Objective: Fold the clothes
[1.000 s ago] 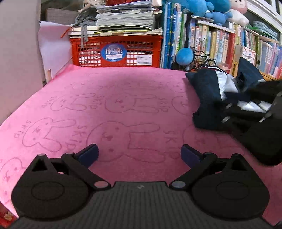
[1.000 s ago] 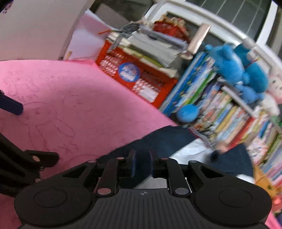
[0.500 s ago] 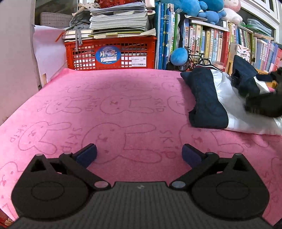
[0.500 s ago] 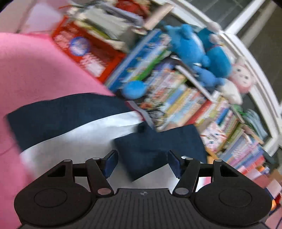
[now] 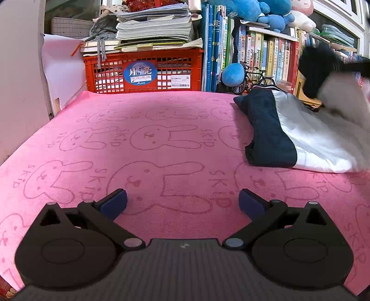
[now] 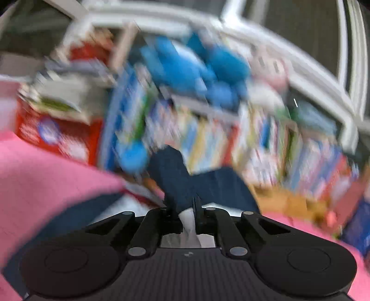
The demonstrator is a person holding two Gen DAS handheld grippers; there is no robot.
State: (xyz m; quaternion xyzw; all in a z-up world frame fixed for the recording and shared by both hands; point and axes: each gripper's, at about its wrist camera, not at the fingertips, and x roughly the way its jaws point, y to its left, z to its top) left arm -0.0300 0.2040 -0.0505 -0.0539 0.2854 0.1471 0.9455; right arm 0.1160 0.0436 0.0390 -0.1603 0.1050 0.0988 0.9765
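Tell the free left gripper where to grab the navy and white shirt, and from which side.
Take the navy hem corner nearest the left gripper, coming in low from its open pink-towel side. That edge lies flat and free, while the right gripper pinches the far end.

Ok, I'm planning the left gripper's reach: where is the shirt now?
In the left wrist view the navy-and-white shirt lies at the right on the pink towel, below the bookshelf.

a home room, likely a child's: crowded bookshelf, blue plush toys, a bunny-print pink towel, a red crate under papers.
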